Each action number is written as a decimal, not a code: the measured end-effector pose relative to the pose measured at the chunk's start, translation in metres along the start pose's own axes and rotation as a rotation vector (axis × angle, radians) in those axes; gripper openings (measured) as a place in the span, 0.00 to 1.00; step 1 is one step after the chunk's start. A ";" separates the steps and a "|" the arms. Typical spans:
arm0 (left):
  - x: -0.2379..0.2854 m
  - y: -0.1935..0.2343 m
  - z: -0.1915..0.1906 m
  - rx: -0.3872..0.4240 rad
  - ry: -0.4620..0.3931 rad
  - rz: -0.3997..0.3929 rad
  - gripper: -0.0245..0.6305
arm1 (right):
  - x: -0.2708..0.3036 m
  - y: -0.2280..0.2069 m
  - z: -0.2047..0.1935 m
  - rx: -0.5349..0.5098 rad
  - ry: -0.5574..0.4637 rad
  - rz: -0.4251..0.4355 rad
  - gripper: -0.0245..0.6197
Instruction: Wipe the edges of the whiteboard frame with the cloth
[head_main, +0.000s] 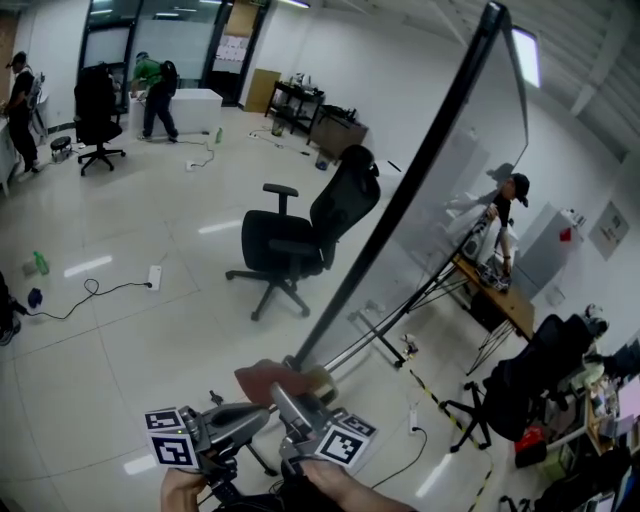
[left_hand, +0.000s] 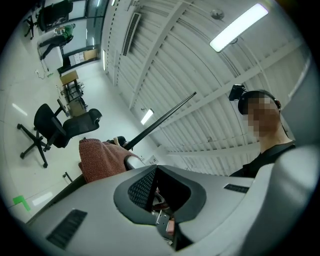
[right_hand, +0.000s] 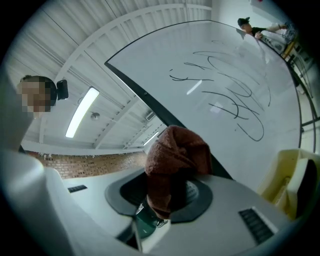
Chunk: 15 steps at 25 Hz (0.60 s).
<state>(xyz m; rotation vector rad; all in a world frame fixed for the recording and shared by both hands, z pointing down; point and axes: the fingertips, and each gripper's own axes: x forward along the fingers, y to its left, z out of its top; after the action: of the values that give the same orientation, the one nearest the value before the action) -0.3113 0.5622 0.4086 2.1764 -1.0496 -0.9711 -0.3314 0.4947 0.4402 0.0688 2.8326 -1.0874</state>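
The whiteboard (head_main: 470, 150) stands edge-on to me, its dark frame edge (head_main: 400, 200) running from the top right down to the grippers. A reddish-brown cloth (head_main: 262, 378) sits at the low end of that edge. My right gripper (head_main: 287, 397) is shut on the cloth. In the right gripper view the cloth (right_hand: 175, 155) bulges out of the right gripper (right_hand: 172, 187) and touches the black frame (right_hand: 145, 97) beside the scribbled board (right_hand: 225, 75). My left gripper (head_main: 260, 413) sits close beside it, jaws together and empty. The left gripper view shows the cloth (left_hand: 97, 159) just past the left gripper (left_hand: 150, 175).
A black office chair (head_main: 300, 235) stands left of the board. The board's stand legs (head_main: 380, 340) spread over the floor below it. A desk (head_main: 495, 290) with a person and another dark chair (head_main: 520, 380) lie to the right. A cable (head_main: 90, 290) trails at left.
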 end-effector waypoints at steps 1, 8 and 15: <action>0.002 -0.001 0.003 -0.002 -0.008 0.002 0.02 | 0.001 0.003 0.003 -0.009 -0.001 0.006 0.22; 0.020 -0.019 0.015 0.008 -0.009 0.010 0.02 | -0.001 0.019 0.034 -0.080 -0.038 0.028 0.22; 0.033 -0.034 0.026 0.026 0.009 -0.030 0.02 | 0.007 0.028 0.065 -0.153 -0.063 0.008 0.22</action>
<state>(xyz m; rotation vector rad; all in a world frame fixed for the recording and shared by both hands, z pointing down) -0.3021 0.5510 0.3568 2.2213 -1.0334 -0.9657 -0.3308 0.4720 0.3725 0.0331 2.8449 -0.8516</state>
